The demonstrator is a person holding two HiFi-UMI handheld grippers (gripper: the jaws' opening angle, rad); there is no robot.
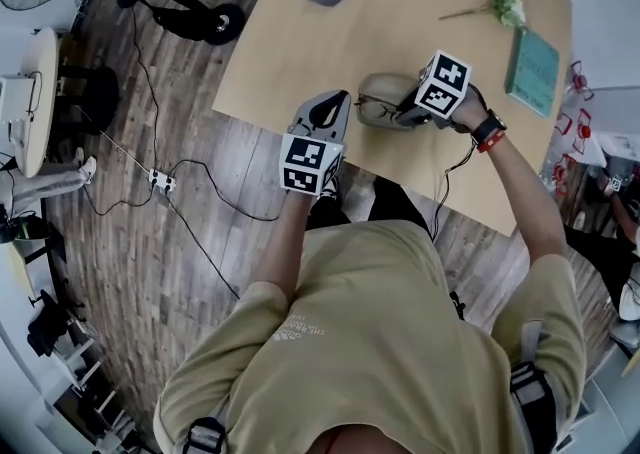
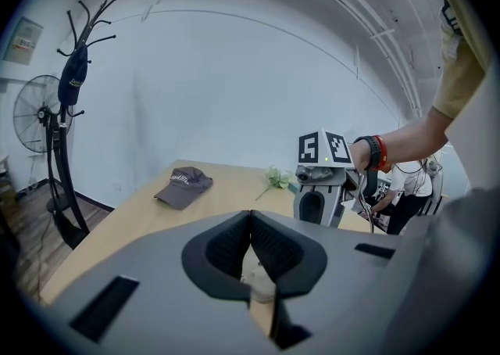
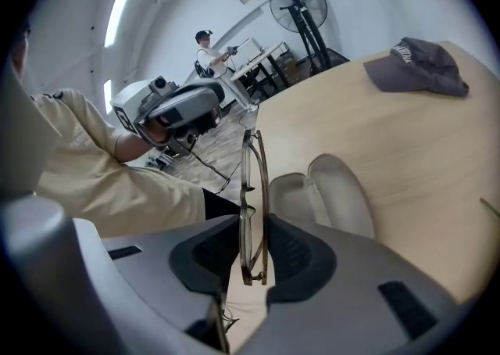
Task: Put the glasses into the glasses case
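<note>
My right claw (image 3: 254, 248) was clenched on the folded glasses (image 3: 255, 181), holding them edge-on just beside the open glasses case (image 3: 332, 197), which lay on the desk (image 3: 406, 142) near its front edge. My left claw (image 2: 250, 252) was closed on nothing at that edge, left of the case; a grey cap (image 2: 183, 187) lay farther back

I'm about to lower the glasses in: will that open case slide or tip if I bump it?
Probably slides: the glasses case looks small and light, lying on the smooth wooden table. Its rounded shells, opened flat, would likely rock rather than tip over. So the glasses held in the right gripper should probably go down gently.
</note>
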